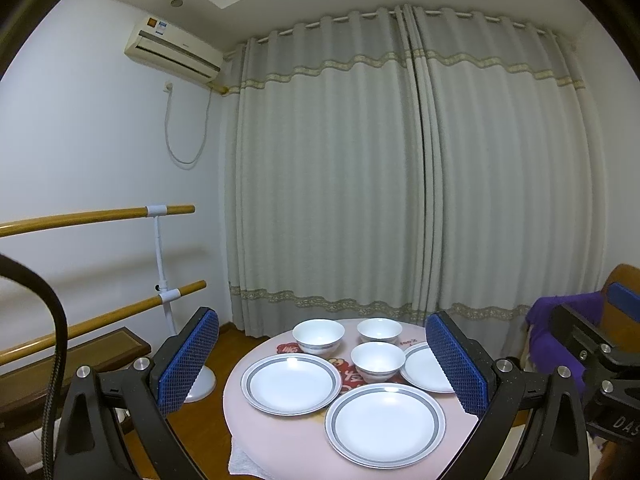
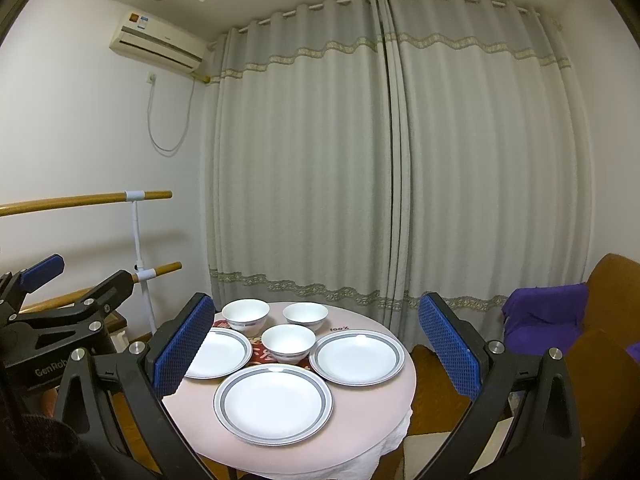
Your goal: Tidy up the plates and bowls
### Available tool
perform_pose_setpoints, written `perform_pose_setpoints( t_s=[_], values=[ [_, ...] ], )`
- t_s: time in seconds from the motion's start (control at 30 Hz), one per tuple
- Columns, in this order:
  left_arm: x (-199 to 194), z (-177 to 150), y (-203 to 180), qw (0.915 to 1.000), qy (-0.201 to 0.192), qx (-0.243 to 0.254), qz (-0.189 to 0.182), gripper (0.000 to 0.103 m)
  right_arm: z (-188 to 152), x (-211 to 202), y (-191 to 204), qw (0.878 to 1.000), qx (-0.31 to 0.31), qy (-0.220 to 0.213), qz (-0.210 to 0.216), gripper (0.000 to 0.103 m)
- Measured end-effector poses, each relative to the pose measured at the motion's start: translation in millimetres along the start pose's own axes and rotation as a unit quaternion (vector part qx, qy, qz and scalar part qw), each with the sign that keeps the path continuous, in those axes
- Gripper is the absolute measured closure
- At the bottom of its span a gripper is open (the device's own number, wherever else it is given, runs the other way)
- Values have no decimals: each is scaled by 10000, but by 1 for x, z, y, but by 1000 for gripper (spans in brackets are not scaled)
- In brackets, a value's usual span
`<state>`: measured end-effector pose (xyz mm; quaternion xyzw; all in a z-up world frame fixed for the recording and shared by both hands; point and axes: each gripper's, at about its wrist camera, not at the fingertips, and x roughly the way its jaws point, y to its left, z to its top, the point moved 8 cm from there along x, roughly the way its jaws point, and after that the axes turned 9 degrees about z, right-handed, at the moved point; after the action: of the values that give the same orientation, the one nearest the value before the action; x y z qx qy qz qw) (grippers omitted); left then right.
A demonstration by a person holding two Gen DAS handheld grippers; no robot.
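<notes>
A small round pink table [image 1: 280,436] [image 2: 360,412] holds three white plates with grey rims and three white bowls. In the left wrist view the near plate [image 1: 385,424], left plate [image 1: 291,384] and right plate [image 1: 426,366] ring the bowls [image 1: 318,335] [image 1: 379,330] [image 1: 377,361]. In the right wrist view the plates [image 2: 273,403] [image 2: 357,357] [image 2: 218,354] and bowls [image 2: 245,316] [image 2: 305,315] [image 2: 288,343] show too. My left gripper [image 1: 324,364] and right gripper [image 2: 316,350] are open and empty, held above and before the table.
Grey curtains [image 1: 400,180] hang behind the table. A wooden ballet barre [image 1: 96,216] on a white stand is at the left. A brown chair with purple cloth [image 2: 548,312] is at the right. Wooden floor surrounds the table.
</notes>
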<state>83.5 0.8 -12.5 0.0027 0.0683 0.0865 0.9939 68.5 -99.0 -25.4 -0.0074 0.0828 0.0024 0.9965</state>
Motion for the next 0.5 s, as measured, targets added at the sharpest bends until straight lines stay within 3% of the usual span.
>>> perform_pose_setpoints(
  t_s=[0.5],
  values=[
    [-5, -1, 0, 10000, -13, 43, -26, 0, -1, -2, 1, 10000, 39, 22, 33, 0]
  ],
)
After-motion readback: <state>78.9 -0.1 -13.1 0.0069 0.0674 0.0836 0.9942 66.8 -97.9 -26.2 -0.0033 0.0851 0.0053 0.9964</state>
